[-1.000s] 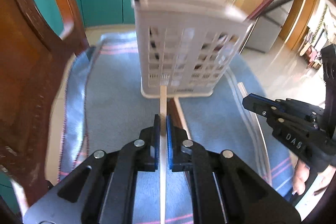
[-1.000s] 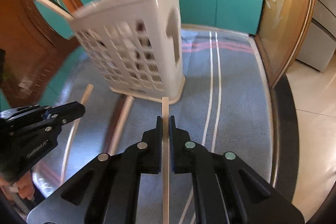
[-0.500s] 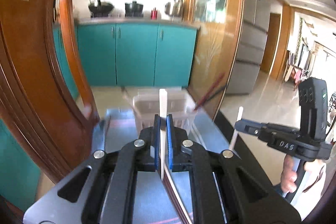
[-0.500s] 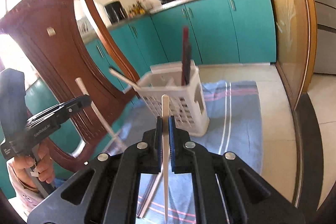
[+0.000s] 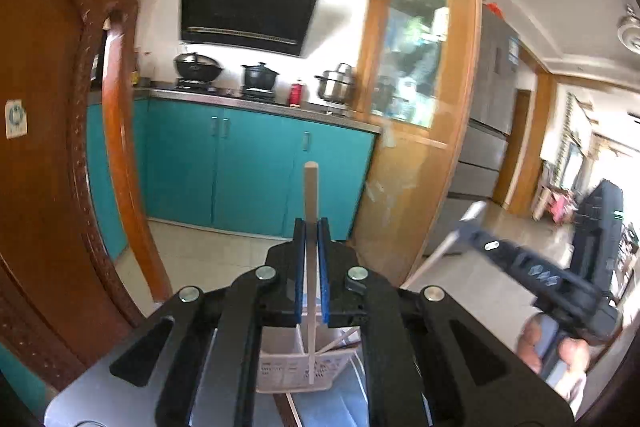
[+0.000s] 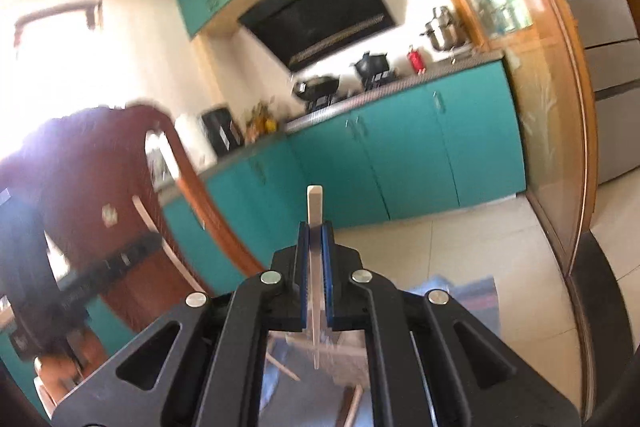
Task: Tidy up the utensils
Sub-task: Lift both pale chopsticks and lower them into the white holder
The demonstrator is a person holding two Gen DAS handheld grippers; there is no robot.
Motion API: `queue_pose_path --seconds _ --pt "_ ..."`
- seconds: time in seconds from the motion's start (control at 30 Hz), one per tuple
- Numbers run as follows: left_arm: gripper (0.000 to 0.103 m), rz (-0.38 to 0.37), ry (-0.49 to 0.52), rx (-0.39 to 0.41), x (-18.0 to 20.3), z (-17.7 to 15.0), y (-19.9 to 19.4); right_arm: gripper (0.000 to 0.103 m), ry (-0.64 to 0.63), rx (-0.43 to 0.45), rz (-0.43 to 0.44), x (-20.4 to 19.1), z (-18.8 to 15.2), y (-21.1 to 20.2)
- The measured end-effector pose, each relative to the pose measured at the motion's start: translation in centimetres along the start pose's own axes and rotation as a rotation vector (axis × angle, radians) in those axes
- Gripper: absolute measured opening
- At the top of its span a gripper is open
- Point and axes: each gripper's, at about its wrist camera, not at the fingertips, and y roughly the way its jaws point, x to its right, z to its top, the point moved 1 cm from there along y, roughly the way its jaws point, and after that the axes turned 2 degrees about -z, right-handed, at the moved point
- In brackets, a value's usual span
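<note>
My left gripper (image 5: 311, 229) is shut on a pale wooden chopstick (image 5: 311, 187) that stands up between its blue pads. Far below it, seen between the fingers, is the white slotted utensil basket (image 5: 296, 373) with sticks in it. My right gripper (image 6: 315, 233) is shut on a second pale chopstick (image 6: 314, 205), high above the blurred basket (image 6: 346, 351). In the left wrist view the right gripper (image 5: 476, 233) hangs to the right with its chopstick (image 5: 446, 247) slanting down, a hand (image 5: 560, 351) on its handle. In the right wrist view the left gripper (image 6: 132, 247) is a dark blur at the left.
A carved wooden chair back (image 5: 48, 147) rises close on the left. Teal cabinets (image 5: 248, 171) with pots on the counter run behind. A glass-and-wood partition (image 5: 420, 87) stands to the right. The blue striped cloth (image 6: 472, 291) lies under the basket.
Both grippers have risen well above the basket, each still clamping its chopstick, and tipped up from looking down at the cloth toward the kitchen. The basket has slid to the bottom of both views.
</note>
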Motion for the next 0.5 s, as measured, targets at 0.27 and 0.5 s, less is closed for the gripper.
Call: queue_pose_path --seconds 0.27,0.5 --pt "0.007 0.118 -0.092 0.062 -3.6 0.0 2.6 0.007 -0.035 0.106 -0.151 0.8 -0.4 2.0" --pt "0.007 0.166 -0.089 -0.001 -4.0 -2.8 6.3 0.007 -0.12 -0.018 -0.188 0.3 -3.8 6.1"
